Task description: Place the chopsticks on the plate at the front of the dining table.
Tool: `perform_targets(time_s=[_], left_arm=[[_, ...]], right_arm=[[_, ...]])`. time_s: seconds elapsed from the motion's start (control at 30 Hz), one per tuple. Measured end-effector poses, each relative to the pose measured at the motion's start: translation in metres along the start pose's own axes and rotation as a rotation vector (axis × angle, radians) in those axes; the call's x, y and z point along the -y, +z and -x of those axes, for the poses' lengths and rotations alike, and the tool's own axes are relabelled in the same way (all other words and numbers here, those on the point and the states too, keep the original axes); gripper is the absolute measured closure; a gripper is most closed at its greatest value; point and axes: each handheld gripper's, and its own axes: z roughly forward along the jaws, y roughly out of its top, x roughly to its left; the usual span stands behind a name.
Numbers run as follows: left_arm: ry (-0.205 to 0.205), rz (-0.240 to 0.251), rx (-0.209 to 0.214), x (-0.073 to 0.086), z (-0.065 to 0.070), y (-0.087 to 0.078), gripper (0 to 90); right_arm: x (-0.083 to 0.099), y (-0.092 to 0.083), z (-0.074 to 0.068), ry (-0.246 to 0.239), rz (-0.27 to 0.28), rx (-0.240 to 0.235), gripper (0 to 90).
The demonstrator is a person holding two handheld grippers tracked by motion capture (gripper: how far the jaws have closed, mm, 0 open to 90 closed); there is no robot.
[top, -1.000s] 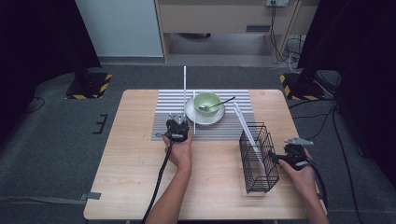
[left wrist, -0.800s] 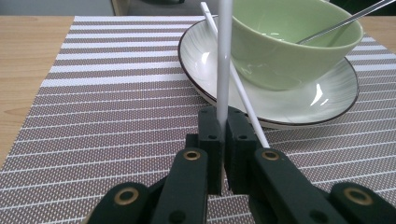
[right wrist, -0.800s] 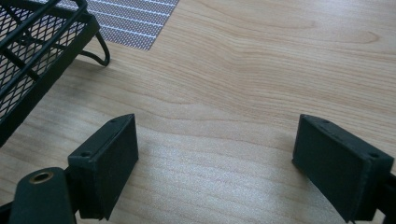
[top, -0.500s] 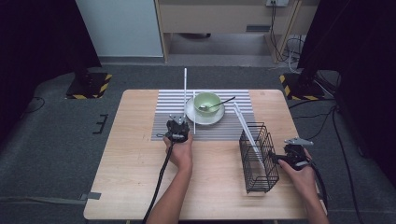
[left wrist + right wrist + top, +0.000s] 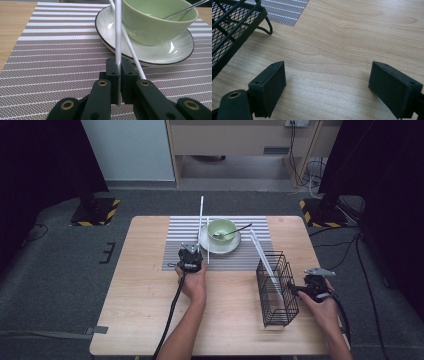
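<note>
The left gripper point(image 5: 119, 72) has its fingers pinched tight on a thin white chopstick point(image 5: 201, 217) that stands nearly upright over the striped placemat point(image 5: 175, 252), just beside the saucer point(image 5: 150, 53). A second white chopstick point(image 5: 132, 53) lies slanted against the saucer's rim, touching the first where they cross. The grip sits low on the stick, so I think it could pivot or slip if swung quickly. Its long free end might knock the green bowl point(image 5: 222, 228) or the spoon point(image 5: 235, 231) resting in it. The right gripper point(image 5: 327, 82) hovers over the bare counter point(image 5: 352, 37) with its fingers spread wide and nothing between them, beside the black wire basket point(image 5: 276, 287), where a third chopstick point(image 5: 265, 262) leans.
</note>
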Motion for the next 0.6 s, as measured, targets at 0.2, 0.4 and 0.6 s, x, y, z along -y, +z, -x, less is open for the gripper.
perform_targets(time_s=[0.2,0.4,0.6], left_arm=[[-0.002,0.001,-0.005,0.0003,0.0001,0.0013,86.1],[-0.010,-0.006,-0.010,0.0000,-0.0010,0.0033,86.1],[-0.009,-0.016,-0.013,-0.0006,-0.0005,0.0062,86.1]], right_arm=[[0.0000,0.0000,0.0000,-0.001,0.000,0.000,14.1],[0.0001,-0.0001,-0.0003,-0.004,0.000,-0.003,14.1],[0.0001,-0.0001,-0.0003,-0.005,0.000,-0.004,14.0]])
